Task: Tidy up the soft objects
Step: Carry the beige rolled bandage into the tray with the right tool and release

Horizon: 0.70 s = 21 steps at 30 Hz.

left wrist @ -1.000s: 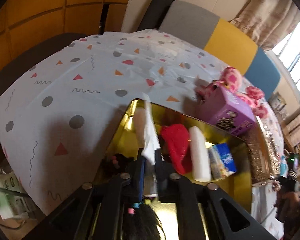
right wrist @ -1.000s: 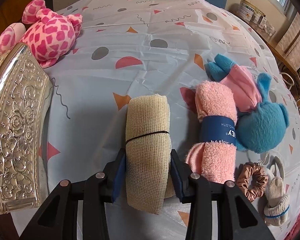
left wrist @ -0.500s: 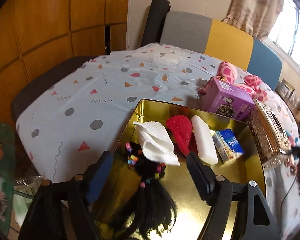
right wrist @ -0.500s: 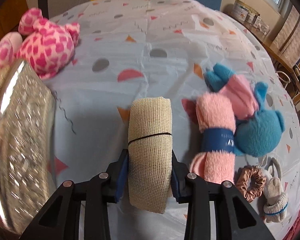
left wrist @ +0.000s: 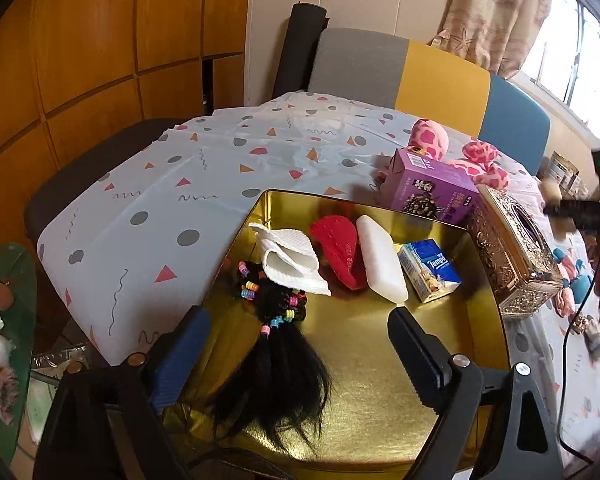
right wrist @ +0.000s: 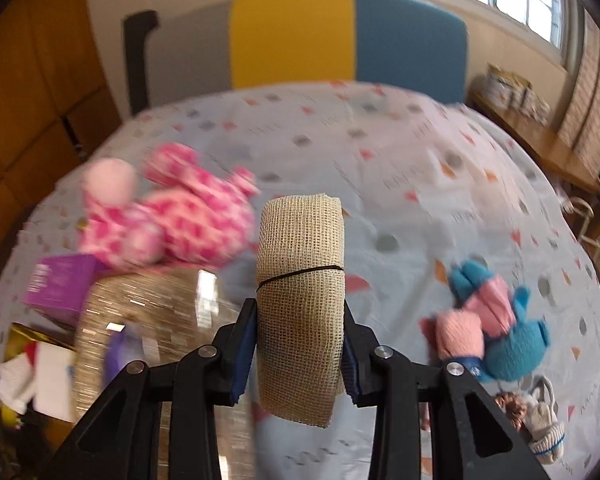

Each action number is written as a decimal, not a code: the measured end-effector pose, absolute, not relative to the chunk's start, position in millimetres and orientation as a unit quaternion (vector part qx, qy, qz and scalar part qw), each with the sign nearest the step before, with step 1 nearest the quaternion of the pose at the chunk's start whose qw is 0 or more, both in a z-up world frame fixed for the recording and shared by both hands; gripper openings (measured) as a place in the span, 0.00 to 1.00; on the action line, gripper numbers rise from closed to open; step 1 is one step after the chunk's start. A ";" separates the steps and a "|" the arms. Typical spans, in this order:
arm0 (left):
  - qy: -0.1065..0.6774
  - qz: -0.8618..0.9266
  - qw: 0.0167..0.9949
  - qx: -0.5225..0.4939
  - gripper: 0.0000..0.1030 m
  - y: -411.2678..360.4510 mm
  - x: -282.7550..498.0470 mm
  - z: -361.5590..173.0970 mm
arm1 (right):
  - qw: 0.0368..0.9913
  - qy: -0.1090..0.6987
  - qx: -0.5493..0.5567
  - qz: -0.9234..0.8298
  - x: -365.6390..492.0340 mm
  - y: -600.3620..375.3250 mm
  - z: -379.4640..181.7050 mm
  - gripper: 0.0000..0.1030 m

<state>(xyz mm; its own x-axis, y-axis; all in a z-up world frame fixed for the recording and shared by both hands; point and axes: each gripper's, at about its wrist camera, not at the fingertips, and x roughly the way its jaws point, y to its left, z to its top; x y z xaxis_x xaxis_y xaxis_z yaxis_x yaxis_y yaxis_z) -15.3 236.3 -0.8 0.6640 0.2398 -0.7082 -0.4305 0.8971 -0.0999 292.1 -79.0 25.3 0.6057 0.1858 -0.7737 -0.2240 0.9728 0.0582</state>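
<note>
Left gripper (left wrist: pixel 296 332) jaws opening wide, nothing between them, hovering over the gold tray (left wrist: pixel 380 400) on the bench (left wrist: pixel 148 200). In the tray: white cloth (left wrist: pixel 290 260) lying on top of the black hairpiece (left wrist: pixel 278 364), then red cloth (left wrist: pixel 338 246), white bar (left wrist: pixel 380 258) and tissue pack (left wrist: pixel 430 270) side by side. Purple box (left wrist: pixel 432 190) and ornate tissue box (left wrist: pixel 514 246) just beside the tray. Right gripper (right wrist: pixel 300 344) clamped on a beige gauze roll (right wrist: pixel 302 300), lifted off the bench, above the ornate box; pink plush (right wrist: pixel 180 220) behind it, blue plush (right wrist: pixel 508 344) and pink towel roll (right wrist: pixel 458 334) to its right.
</note>
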 end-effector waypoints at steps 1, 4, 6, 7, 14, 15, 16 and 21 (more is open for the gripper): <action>0.366 0.186 0.902 -0.131 0.89 236.2 -16.2 -0.8 | 0.899 0.419 -0.023 0.126 288.4 -70.9 32.5 0.35; 0.367 0.187 0.902 -0.130 0.89 236.7 -19.2 -0.7 | 0.902 0.401 -0.023 0.160 276.8 -48.6 49.5 0.35; 0.365 0.190 0.902 -0.131 0.89 237.8 -22.0 -0.4 | 0.900 0.393 -0.027 0.186 267.8 -33.8 57.7 0.35; 0.365 0.191 0.902 -0.131 0.89 238.6 -23.0 -0.6 | 0.899 0.389 -0.031 0.199 261.8 -24.7 61.3 0.35; 0.367 0.194 0.899 -0.137 0.89 242.5 -30.1 -2.2 | 0.882 0.378 -0.056 0.277 215.0 27.8 66.2 0.35; 0.367 0.194 0.899 -0.138 0.89 243.1 -31.4 -2.7 | 0.877 0.378 -0.059 0.290 208.1 35.4 65.1 0.35; 0.367 0.194 0.899 -0.139 0.90 243.5 -32.2 -3.0 | 0.874 0.378 -0.061 0.300 201.8 41.1 63.7 0.35; 0.370 0.199 0.895 -0.149 0.90 248.9 -37.7 -6.3 | 0.858 0.383 -0.074 0.333 175.2 59.2 49.9 0.35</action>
